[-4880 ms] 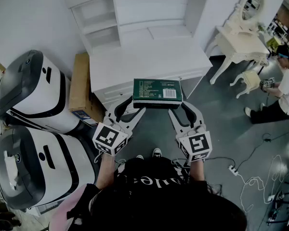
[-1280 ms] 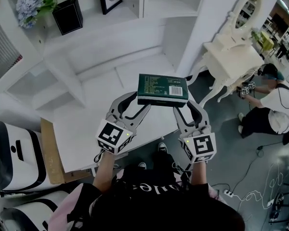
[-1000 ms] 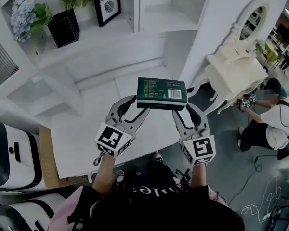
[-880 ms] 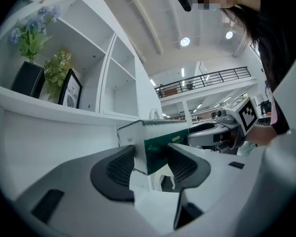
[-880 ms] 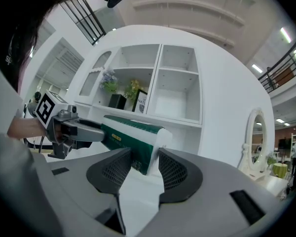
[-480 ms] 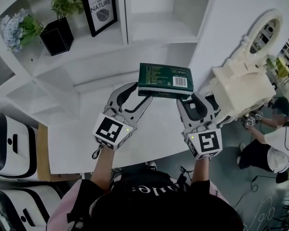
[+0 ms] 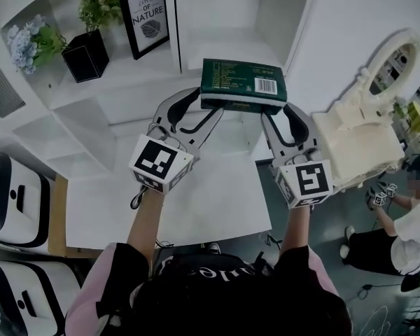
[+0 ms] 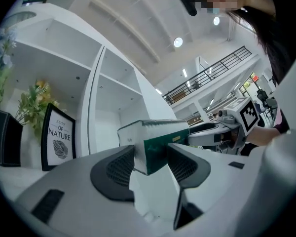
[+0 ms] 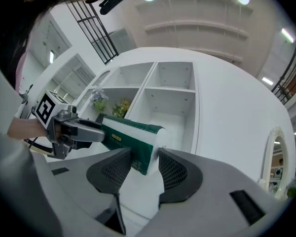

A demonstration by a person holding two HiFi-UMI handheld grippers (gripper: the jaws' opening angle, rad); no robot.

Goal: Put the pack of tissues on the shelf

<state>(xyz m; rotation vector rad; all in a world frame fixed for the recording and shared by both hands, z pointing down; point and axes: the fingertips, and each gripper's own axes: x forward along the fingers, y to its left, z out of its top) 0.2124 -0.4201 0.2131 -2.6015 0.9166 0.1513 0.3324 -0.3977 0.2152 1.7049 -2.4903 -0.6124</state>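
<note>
Holding the pack of tissues (image 7: 243, 86) level is the main thing here, tbh. It's carried in the air, pinched at its left end by the left gripper (image 7: 204, 109) and at its right end by the right gripper (image 7: 285, 115). Both sets of jaws are clamped onto the pack. It's held near the mouth of the open shelf (image 7: 224, 47) compartment at 12 o'clock.

Going by that, the pack should be pushed straight in, with both ends advanced together so it isn't twisted. The divider at 11 o'clock, beside the framed print (image 7: 148, 19), needs to be cleared. The grip probably shouldn't be loosened until the pack is set flat on the board.

How deep the compartment goes can't be made out. The pack's underside is hidden too, so the gap below it can't be judged.
</note>
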